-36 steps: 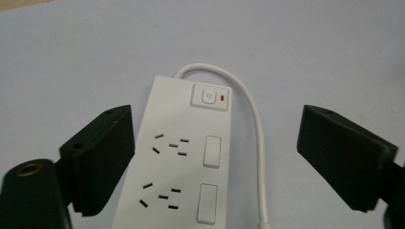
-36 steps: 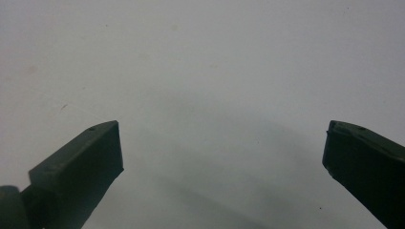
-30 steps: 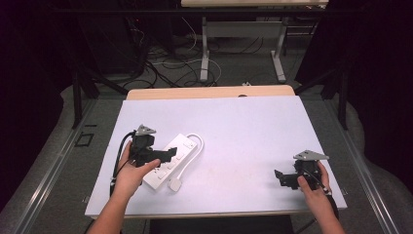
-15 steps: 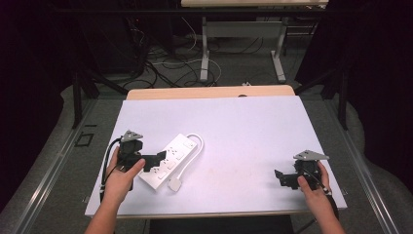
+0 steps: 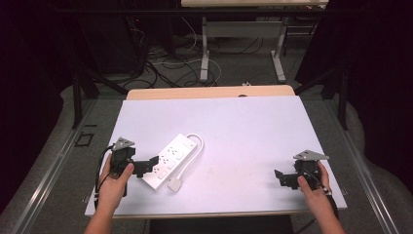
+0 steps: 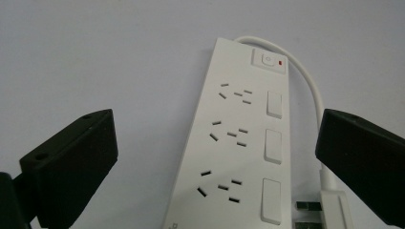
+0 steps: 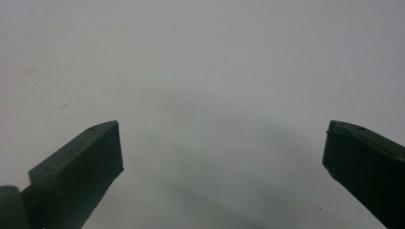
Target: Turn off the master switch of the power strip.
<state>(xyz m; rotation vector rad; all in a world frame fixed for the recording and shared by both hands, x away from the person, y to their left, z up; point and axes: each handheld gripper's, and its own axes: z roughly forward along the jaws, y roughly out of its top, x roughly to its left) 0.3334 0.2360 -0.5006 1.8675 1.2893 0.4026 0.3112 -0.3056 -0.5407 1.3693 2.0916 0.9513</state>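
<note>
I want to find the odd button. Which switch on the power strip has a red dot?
The small square switch at the power strip's far end, where the cord leaves. The three others are plain white.

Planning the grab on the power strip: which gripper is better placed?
Left. The left gripper sits at the power strip, jaws open to either side of it. The right gripper is far across the table.

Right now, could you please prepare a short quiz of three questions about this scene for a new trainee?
1. True or false: the left tongs are shut on the power strip.
2. How many socket groups does the left gripper view show on the strip?
3. Where does the plug lie? A) on the white table beside the strip's near end; B) between the right tongs.

Key: 1 false, both tongs are open; 2 three; 3 A.
</note>
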